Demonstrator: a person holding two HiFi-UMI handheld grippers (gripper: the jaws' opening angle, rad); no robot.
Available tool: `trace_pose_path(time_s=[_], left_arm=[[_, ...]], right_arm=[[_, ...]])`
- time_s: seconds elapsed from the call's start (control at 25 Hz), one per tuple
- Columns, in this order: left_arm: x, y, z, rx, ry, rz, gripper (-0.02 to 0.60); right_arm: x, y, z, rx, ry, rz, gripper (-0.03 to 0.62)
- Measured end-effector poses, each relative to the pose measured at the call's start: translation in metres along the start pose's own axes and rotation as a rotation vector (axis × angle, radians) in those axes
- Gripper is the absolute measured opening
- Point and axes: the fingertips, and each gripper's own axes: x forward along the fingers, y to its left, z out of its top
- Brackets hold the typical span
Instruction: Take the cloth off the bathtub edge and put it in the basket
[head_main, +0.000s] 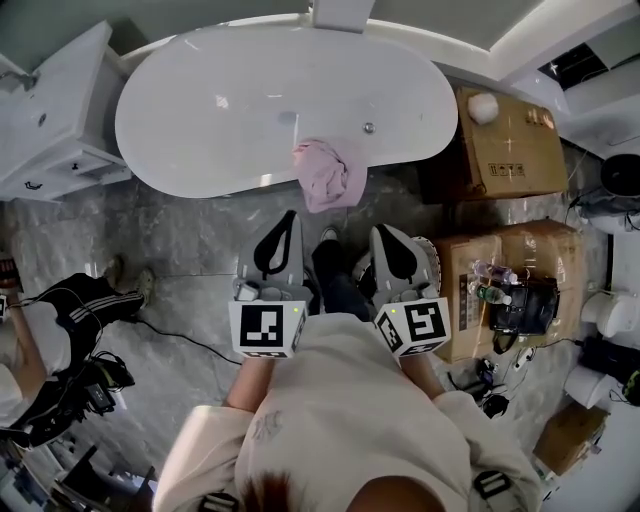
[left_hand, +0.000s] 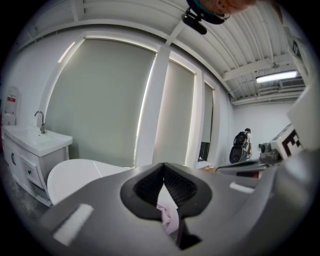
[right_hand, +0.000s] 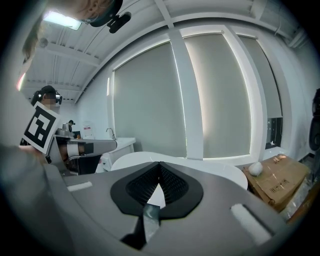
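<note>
The left gripper (head_main: 290, 216) is held clenched and empty, near the white bathtub (head_main: 200, 110). A pink cloth (head_main: 322, 172) is draped over the tub's near edge. The right gripper (head_main: 379, 233) is likewise clenched on nothing. Print on the cardboard box (head_main: 515, 150) cannot be read.

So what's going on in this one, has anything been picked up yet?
A person stands facing the white bathtub with a gripper in each hand. The pink cloth hangs over the tub's near edge, untouched. The left gripper and the right gripper are both shut and empty, held short of the cloth, with the left one lined up roughly on it. Nothing has been picked up yet.
</note>
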Motion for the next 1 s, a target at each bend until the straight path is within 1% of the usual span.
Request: trace_pose_path(time_s=[0.28, 0.6, 0.8, 1.0], left_arm=[[0.046, 0.008, 0.013, -0.003, -0.005, 0.044, 0.048], [0.107, 0.012, 0.041, 0.020, -0.046, 0.119, 0.048], [0.130, 0.011, 0.051, 0.032, -0.072, 0.156, 0.048], [0.146, 0.011, 0.051, 0.021, -0.071, 0.172, 0.048]], right_arm=[[0.039, -0.035, 0.014, 0.003, -0.007, 0.034, -0.003], [0.086, -0.088, 0.040, -0.014, -0.026, 0.091, -0.003], [0.103, -0.113, 0.049, -0.025, -0.040, 0.118, -0.002], [0.113, -0.131, 0.051, -0.012, -0.044, 0.119, -0.003]])
